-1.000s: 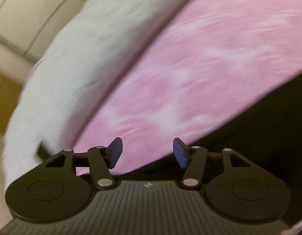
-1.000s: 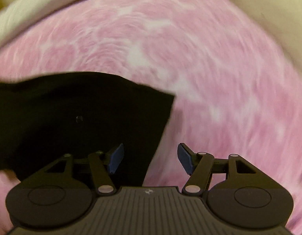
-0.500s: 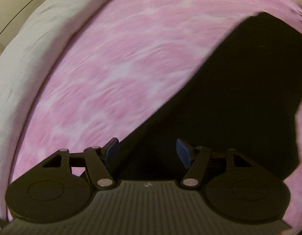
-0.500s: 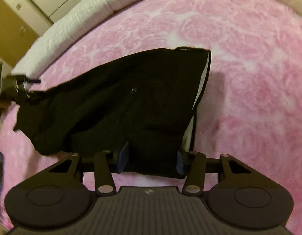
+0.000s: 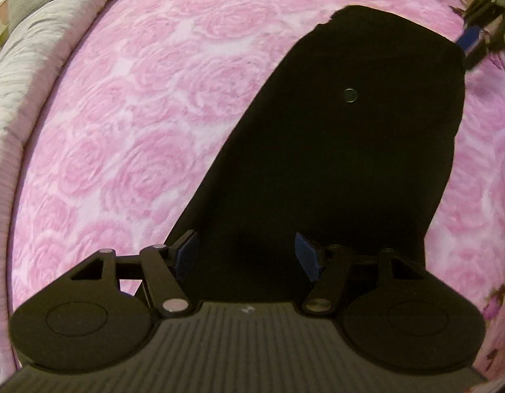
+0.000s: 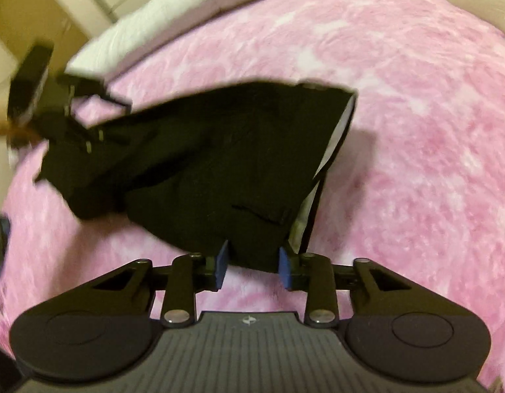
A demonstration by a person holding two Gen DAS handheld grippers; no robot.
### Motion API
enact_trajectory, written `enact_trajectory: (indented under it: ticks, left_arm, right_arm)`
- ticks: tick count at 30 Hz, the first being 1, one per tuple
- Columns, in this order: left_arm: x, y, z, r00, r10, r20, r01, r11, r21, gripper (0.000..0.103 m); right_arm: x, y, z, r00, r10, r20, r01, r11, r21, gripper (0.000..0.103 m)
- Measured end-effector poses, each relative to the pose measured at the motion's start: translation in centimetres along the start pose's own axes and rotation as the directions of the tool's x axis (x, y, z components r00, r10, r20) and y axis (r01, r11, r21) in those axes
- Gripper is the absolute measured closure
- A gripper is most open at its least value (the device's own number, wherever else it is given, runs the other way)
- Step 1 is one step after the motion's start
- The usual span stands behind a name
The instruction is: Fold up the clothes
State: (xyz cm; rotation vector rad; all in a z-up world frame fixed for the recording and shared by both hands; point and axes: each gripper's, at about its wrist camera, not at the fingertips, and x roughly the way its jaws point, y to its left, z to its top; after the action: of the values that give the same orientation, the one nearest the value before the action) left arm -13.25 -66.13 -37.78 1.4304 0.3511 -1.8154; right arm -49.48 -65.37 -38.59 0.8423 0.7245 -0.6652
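Within the last second both wrist views went from smeared streaks of pink to a readable scene, and the black garment [image 5: 334,150], which looked like a pair of trousers with a small round button [image 5: 351,95] and a pale lining at the waistband, lay spread on the pink rose-patterned bedspread [image 5: 127,137] of the bed. The left hand-held gripper [image 5: 245,255] had swung in from the white pillow [image 5: 32,75] at the bed's edge until it hung over the narrow end of the cloth; its blue pads stood apart with black cloth seen between them and nothing pinched, so it was open. The right hand-held gripper [image 6: 252,263] had just been closing its jaws at the waistband corner: a fold of the black cloth sat between the pads, yet a sliver of gap showed on either side and the picture was blurred, so I could not tell whether it already gripped. In the left view that gripper appeared at the far corner of the garment. Judged from this, the two ends were being taken up for a first fold, with the fold itself not yet made. No brand, label or legible writing showed on the garment or bedding; only a small unreadable emblem marked each gripper's body.
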Motion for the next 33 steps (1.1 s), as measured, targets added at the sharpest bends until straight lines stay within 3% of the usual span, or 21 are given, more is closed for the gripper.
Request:
enact_trajectory:
  ticks: [4,7,11,15,20,26,31,33]
  left_arm:
    - [-1.2,1.7,-3.0,0.998,0.053,-0.036,-0.056,0.996,-0.068,0.037]
    - [-1.8,3.5,-6.0,0.992,0.096,-0.080,-0.107,0.985,-0.138,0.037]
    - [-3.1,6.1,-10.8,0.979,0.142,-0.143,-0.172,0.960,-0.221,0.037]
    - [-4.7,9.1,-16.8,0.957,0.198,-0.210,-0.249,0.935,-0.254,0.037]
    - [-7.2,12.8,-25.3,0.917,0.270,-0.294,-0.356,0.885,-0.301,0.034]
    - [-7.2,18.8,-34.9,0.879,0.326,-0.347,-0.426,0.865,-0.266,0.033]
    - [-6.7,25.3,-40.5,0.864,0.397,-0.310,-0.472,0.853,-0.222,0.033]
    - [-6.1,27.0,-41.6,0.862,0.425,-0.276,-0.473,0.870,-0.139,0.033]
  right_arm:
    - [-1.5,-1.0,2.3,0.993,-0.060,0.098,0.053,0.996,0.068,0.065]
    - [-0.2,-0.5,5.8,0.988,-0.090,0.122,0.096,0.994,-0.046,0.062]
    - [4.0,1.4,10.5,0.994,-0.075,0.076,0.092,0.961,-0.260,0.059]
    - [8.8,4.9,13.2,0.996,-0.091,-0.006,0.078,0.887,-0.455,0.052]
    - [12.0,9.3,13.9,0.993,-0.107,-0.051,0.061,0.835,-0.547,0.052]
    - [16.4,16.8,13.9,0.991,-0.078,-0.113,-0.013,0.770,-0.638,0.048]
    - [20.3,22.3,13.2,0.988,-0.101,-0.114,0.000,0.750,-0.662,0.046]
    - [21.8,24.1,12.9,0.989,-0.119,-0.090,0.029,0.744,-0.667,0.045]
